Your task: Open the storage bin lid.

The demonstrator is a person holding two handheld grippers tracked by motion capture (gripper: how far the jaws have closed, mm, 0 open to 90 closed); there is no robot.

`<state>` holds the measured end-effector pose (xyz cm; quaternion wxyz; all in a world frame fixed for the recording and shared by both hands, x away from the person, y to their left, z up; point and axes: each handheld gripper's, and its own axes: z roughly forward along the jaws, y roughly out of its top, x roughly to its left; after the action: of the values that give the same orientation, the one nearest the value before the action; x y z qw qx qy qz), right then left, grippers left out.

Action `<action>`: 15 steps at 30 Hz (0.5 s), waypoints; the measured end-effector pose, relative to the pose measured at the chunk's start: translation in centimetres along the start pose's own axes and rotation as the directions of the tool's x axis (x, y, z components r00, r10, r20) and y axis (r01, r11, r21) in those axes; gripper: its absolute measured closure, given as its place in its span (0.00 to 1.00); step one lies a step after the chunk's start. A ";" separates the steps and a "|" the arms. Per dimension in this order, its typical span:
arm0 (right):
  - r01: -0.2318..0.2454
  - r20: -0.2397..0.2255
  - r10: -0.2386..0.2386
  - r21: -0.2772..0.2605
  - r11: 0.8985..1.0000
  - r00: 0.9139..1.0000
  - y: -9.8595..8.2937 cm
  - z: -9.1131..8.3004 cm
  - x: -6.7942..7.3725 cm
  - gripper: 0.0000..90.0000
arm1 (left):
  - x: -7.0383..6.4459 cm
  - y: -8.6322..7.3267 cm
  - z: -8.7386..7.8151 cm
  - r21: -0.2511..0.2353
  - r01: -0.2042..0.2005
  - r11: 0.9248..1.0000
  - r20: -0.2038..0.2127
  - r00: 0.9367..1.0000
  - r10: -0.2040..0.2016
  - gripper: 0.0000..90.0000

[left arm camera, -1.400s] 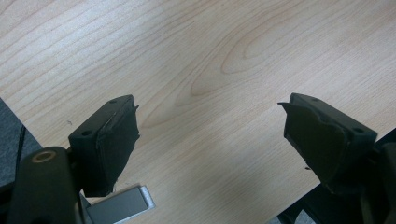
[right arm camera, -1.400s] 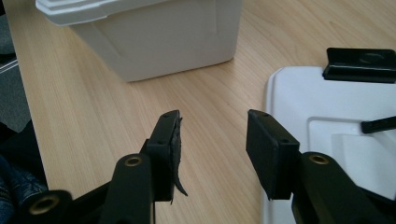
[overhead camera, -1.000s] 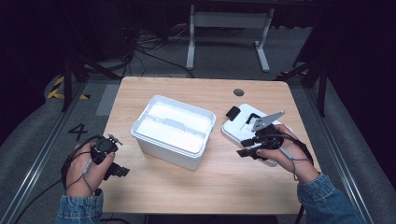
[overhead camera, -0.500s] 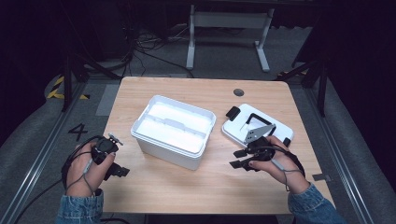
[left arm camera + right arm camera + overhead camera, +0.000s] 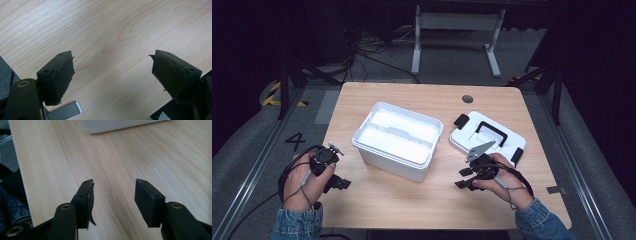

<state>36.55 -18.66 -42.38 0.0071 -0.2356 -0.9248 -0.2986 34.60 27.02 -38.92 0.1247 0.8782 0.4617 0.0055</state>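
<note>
A person is sitting at a pale wooden table point(image 5: 377, 195), holding a two-jaw gripper in each hand. The left gripper point(image 5: 112, 75) is hanging over the table's near left edge with its jaws standing wide apart and nothing between them; bare wood grain is showing in the gap, and a small grey strip point(image 5: 65, 112) is lying beyond the table edge, just beside the jaw at the left of that view. The right gripper point(image 5: 113, 195) is hovering low over the table with its jaws parted to a moderate gap, gripping nothing; ahead of those jaws, well apart from them, the bottom of a white bin point(image 5: 117, 125) is resting on the wood. In the high view the open white bin point(image 5: 397, 140) is sitting between the two grippers, nearer the middle of the table, and its white lid point(image 5: 487, 135) with a black handle and black latches is lying flat just behind the right gripper point(image 5: 469, 176), whose grey plate is overlapping the lid's near edge. The left hand point(image 5: 307, 180) is wrapping around the left gripper point(image 5: 332, 175), off to the bin's left.
</note>
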 end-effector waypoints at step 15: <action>0.031 0.033 -0.033 0.082 0.996 0.999 0.0 2.5 0.6 0.53 | 0.0 0.0 0.1 0.001 -0.005 1.000 -0.003 1.000 0.005 0.21</action>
<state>36.31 -17.04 -44.32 -0.0038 -0.2253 -0.9398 -0.2568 34.62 26.95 -39.04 0.1238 0.8793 0.4598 0.0068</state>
